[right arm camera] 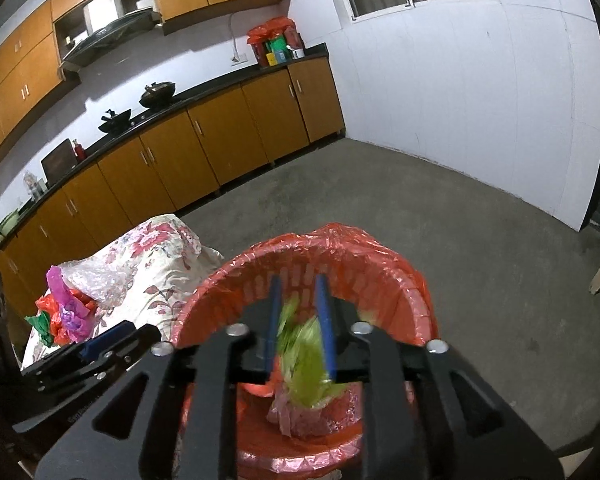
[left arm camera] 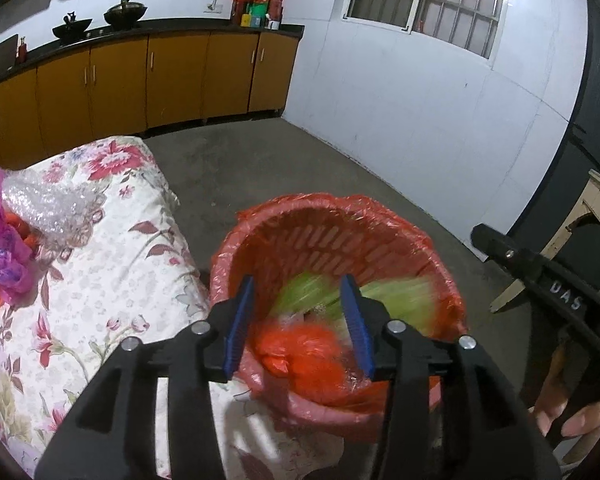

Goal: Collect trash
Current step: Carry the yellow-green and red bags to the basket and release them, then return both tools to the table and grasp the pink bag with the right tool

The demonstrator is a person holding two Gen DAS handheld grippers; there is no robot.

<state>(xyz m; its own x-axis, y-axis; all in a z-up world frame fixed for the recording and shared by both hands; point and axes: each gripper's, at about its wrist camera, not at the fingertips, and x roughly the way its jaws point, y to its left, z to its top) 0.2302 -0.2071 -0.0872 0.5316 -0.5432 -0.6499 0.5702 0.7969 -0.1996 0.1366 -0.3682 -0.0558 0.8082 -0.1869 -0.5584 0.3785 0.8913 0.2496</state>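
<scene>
A red slatted basket lined with a red bag stands beside a floral-covered table. My left gripper hangs open over the basket, with nothing pressed between its blue pads. Below it lie a blurred orange bag and green plastic. My right gripper is also over the basket. A blurred green wrapper sits loose between its parted pads. On the table remain a pink bag, bubble wrap and orange bags.
Orange-brown cabinets under a dark counter with woks line the far wall. Bare concrete floor lies beyond the basket, bounded by a white wall. A pale wooden frame stands at the right, near a person's hand.
</scene>
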